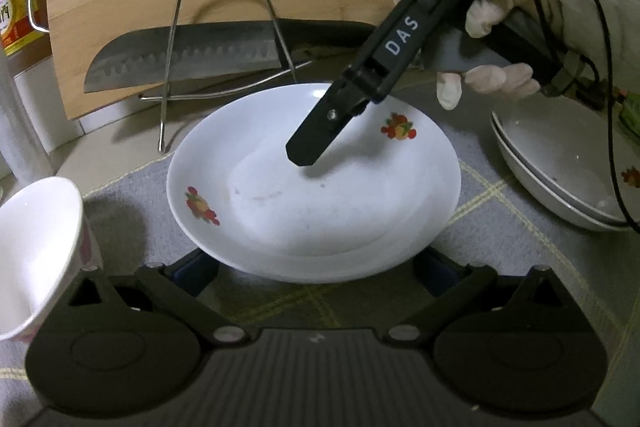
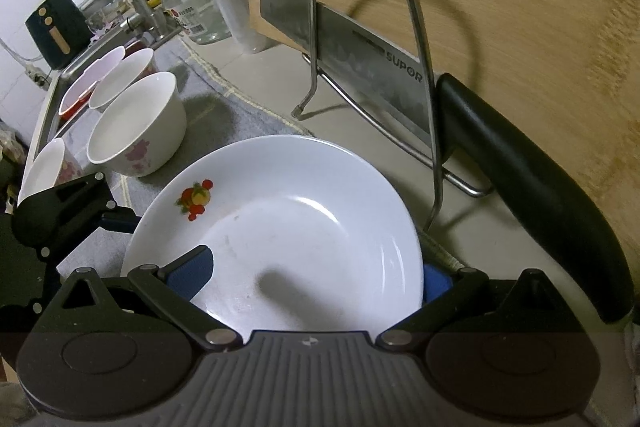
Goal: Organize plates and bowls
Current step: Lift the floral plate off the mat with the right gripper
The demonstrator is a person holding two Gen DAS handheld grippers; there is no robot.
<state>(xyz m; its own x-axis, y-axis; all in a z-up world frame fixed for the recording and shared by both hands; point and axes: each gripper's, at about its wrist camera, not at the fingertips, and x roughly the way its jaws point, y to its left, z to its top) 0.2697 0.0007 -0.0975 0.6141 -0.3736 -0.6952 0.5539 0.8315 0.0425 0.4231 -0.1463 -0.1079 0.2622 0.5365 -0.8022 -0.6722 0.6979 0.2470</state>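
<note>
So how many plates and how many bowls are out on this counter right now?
Plates: 3, the fruit-print plate and a stack of two plates to its right
Bowls: 4, the floral bowl, the white bowl behind it, the red-sided bowl and the tipped bowl
Total: 7
The fruit-print plate may sit on another; I cannot tell.

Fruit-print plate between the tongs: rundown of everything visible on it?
The plate is white, glossy, ceramic-looking and shallow, with a wide sloping rim and two small red-and-yellow fruit prints. It sits upright on the grey checked cloth, apparently atop another white plate. Faint smudges mark its centre. The right tongs straddle its rim, one blue pad inside; actual contact is unclear. The left tongs flank its near edge.
</note>
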